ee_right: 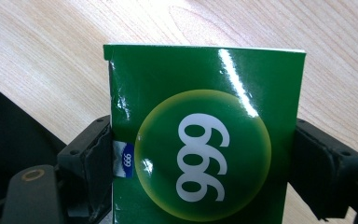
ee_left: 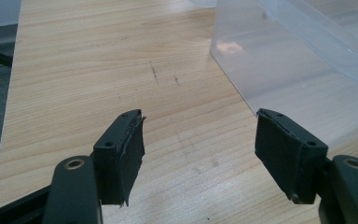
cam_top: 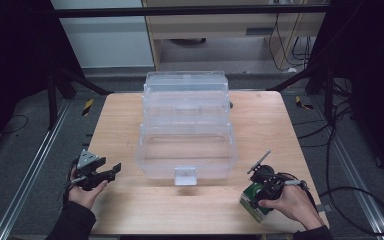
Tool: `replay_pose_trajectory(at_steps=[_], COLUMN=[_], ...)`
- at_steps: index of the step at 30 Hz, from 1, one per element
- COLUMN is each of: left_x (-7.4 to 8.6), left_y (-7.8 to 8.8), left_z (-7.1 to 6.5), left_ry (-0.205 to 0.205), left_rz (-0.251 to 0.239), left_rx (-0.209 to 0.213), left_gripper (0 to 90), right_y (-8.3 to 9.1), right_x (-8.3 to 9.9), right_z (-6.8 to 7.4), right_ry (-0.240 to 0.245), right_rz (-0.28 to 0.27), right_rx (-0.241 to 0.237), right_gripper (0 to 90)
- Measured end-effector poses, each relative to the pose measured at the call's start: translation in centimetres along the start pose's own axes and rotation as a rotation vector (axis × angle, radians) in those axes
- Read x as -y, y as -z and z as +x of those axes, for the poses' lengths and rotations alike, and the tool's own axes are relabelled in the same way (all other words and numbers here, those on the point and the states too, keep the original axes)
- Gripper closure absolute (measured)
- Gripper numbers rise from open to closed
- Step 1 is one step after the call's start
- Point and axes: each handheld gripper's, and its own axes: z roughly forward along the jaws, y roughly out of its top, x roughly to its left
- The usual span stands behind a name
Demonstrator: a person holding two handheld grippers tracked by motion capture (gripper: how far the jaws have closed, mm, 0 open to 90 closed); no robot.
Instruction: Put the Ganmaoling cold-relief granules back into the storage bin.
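the right gripper [cam_top: 261,196] straddles the green box [cam_top: 252,202] at the table's [cam_top: 130,120] near right corner in the high view; the left gripper [cam_top: 100,175] hangs spread and empty. in the left gripper view its pads [ee_left: 130,154] frame bare wood beside the clear bin [ee_left: 298,60]. in the right gripper view the pads [ee_right: 98,158] hug both sides of the box, so i'd squeeze squarely before lifting.
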Motion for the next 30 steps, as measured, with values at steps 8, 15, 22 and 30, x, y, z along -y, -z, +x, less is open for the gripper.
replay_pose_trajectory(at_steps=[8,15,22,30], left_x=[0.0,0.0,0.0,0.0], left_y=[0.0,0.0,0.0,-0.1], left_z=[0.0,-0.1,-0.1,-0.1], left_ry=[-0.002,-0.005,-0.005,-0.004], left_rz=[0.002,0.006,0.007,0.009], left_rx=[0.001,0.000,0.000,0.001], left_gripper=[31.8,31.8,31.8,31.8], right_y=[0.8,2.1,3.4,5.2], right_x=[0.2,0.3,0.2,0.0], right_z=[-0.1,-0.4,-0.7,-1.0], right_ry=[0.000,0.000,-0.013,-0.018], right_rz=[-0.032,-0.068,-0.111,-0.177], right_rx=[0.000,0.021,0.046,0.068], right_gripper=[17.8,17.8,17.8,17.7])
